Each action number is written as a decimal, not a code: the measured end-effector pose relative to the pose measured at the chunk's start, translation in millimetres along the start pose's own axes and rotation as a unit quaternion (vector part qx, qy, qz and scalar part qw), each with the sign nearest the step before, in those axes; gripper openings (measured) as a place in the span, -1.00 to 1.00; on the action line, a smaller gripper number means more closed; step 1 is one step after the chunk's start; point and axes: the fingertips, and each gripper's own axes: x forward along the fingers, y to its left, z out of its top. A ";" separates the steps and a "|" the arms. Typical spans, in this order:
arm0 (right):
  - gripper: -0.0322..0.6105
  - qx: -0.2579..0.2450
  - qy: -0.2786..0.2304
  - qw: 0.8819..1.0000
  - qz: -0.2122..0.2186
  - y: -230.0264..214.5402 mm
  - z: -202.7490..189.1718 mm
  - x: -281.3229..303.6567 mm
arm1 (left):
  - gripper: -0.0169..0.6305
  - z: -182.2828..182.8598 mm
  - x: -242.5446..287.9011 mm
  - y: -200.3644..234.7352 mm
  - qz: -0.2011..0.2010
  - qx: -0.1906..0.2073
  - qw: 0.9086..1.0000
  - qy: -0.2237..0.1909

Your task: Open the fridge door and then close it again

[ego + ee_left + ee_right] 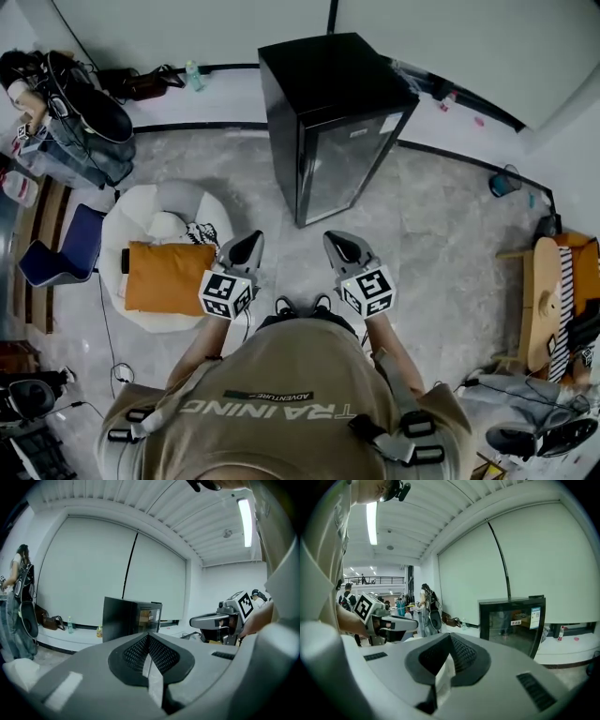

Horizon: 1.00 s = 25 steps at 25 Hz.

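A small black fridge (333, 117) with a glass door stands on the floor by the far wall, its door closed. It also shows as the fridge (131, 618) in the left gripper view and the fridge (513, 623) in the right gripper view. My left gripper (247, 247) and right gripper (339, 247) are held side by side in front of my chest, well short of the fridge. Both are shut with nothing between the jaws. Each gripper sees the other: the right gripper (211, 620) and the left gripper (391, 623).
A white beanbag (155, 248) with an orange cushion (164, 277) lies on the floor at my left. Bags and clothes (70, 112) pile at the far left, a wooden stool (544, 291) at the right. A person (18, 602) stands by the wall.
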 end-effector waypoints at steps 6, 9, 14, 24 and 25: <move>-0.91 -0.008 -0.023 1.000 0.005 -0.7 15.1 -7.6 | -0.95 3.5 4.2 -7.2 0.003 0.014 1.000 0.002; -0.91 -0.019 -0.018 1.000 0.012 1.1 13.8 -11.4 | -0.95 9.2 5.5 -9.3 0.006 0.022 1.000 -0.001; -0.91 -0.021 -0.028 0.999 0.018 1.1 19.7 -18.7 | -0.95 21.0 3.1 -14.1 0.010 0.038 0.999 -0.003; -0.91 -0.023 -0.029 0.999 0.010 -7.3 24.0 -43.0 | -0.95 24.2 2.3 -38.2 -0.003 0.039 0.999 -0.003; -0.91 -0.023 -0.030 0.999 0.010 -8.4 24.3 -45.9 | -0.95 24.2 1.7 -40.2 -0.002 0.037 0.999 -0.004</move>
